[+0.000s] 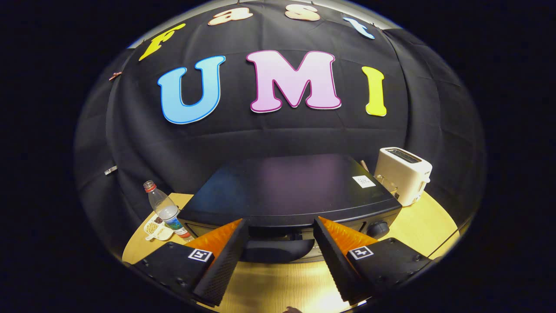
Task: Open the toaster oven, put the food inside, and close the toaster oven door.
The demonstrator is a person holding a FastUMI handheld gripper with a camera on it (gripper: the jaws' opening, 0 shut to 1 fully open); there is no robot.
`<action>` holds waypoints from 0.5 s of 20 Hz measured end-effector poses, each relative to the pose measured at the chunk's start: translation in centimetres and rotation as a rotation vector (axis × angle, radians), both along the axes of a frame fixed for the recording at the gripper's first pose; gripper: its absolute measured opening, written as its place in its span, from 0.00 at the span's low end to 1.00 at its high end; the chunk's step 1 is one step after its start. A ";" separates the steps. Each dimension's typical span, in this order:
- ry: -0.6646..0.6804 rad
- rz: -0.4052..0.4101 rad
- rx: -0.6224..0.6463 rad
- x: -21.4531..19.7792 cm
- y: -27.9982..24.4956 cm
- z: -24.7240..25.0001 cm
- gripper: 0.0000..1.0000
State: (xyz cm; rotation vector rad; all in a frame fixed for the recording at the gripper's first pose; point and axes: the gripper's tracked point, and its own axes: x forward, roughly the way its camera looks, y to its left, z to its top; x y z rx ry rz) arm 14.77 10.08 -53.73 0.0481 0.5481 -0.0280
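Gripper view: gripper (280, 226) spread wide, holding nothing, fingers flanking door handle (278, 250) of toaster oven (291, 187). Food dish (157, 229) left, beside bottle (167, 211). Risk: fingers slipping off the handle.

Dim booth, bright glare on the table (278, 291), strong fisheye bending.

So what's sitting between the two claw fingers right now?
In the gripper view, the toaster oven's dark door handle lies between the open claw's fingers, with bare wooden table nearer them.
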 end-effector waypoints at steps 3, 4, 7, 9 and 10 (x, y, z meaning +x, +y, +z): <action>0.001 -0.004 -0.011 -0.2 -0.1 -0.4 0.97; 0.012 -0.015 0.006 -0.3 -0.4 -0.7 0.98; 0.043 -0.027 0.055 -0.9 -0.2 -1.0 0.98; 0.060 -0.019 0.056 -1.5 -0.1 -0.9 0.99; 0.068 -0.013 0.049 -2.0 -0.2 -0.9 0.99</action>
